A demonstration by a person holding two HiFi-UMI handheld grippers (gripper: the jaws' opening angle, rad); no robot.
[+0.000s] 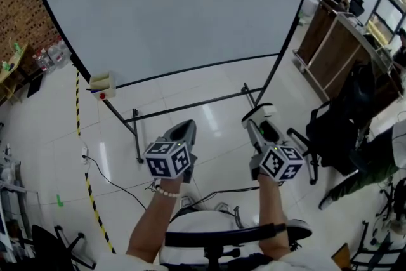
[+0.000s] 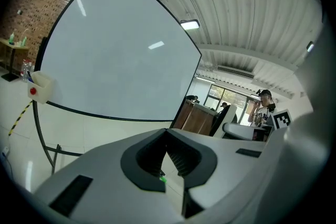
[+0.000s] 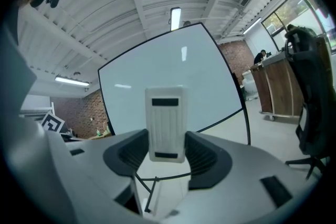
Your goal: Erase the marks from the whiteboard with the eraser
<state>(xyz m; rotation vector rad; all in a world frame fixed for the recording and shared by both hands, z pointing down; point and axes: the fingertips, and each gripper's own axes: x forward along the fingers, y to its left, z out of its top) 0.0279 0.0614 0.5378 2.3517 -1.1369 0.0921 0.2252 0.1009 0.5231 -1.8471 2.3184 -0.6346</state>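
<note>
The white eraser (image 3: 167,123) stands upright in your right gripper (image 1: 261,124), its 2 jaws clamped on the eraser's long sides — held in front of the whiteboard (image 1: 177,3), apart from its face. Your left gripper (image 2: 168,155) hangs beside the right — jaws pressed together on nothing — above the floor near the board's stand (image 1: 190,101).

Glossy white floor tiles (image 1: 209,98) reflected ceiling strip lights (image 3: 175,17). A brick wall (image 1: 19,16) stood far left; a wooden counter (image 1: 330,54) and windows (image 3: 283,10) far right.
</note>
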